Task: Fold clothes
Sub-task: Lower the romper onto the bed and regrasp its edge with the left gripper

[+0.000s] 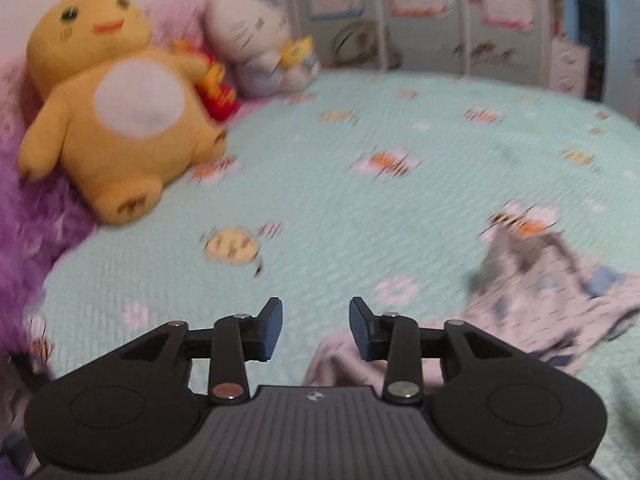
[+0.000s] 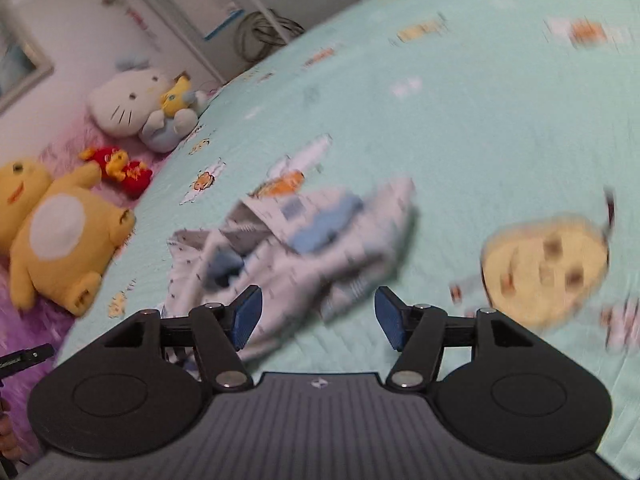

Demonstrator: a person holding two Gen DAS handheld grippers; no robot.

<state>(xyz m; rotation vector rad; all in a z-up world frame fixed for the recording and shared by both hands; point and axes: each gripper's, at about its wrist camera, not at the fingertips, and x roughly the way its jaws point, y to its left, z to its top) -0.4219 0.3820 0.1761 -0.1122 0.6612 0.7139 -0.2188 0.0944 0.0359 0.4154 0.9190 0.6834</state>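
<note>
A small white garment with blue patches (image 2: 304, 240) lies crumpled on the mint-green bedspread (image 2: 460, 120). In the right wrist view it sits just beyond my right gripper (image 2: 318, 316), whose blue pads stand apart with nothing pressed between them; the cloth lies under and past the left pad. In the left wrist view the same garment (image 1: 552, 304) is at the lower right, with a fold reaching under my left gripper (image 1: 316, 328). That gripper is open too, its gap over bare bedspread. Both views are blurred by motion.
A big yellow plush toy (image 1: 116, 116) and a white cat plush (image 1: 252, 40) lie at the head of the bed on a purple fuzzy cover (image 1: 28, 248). A small red and yellow toy (image 2: 120, 170) lies between them. White furniture (image 1: 420, 12) stands beyond the bed's far edge.
</note>
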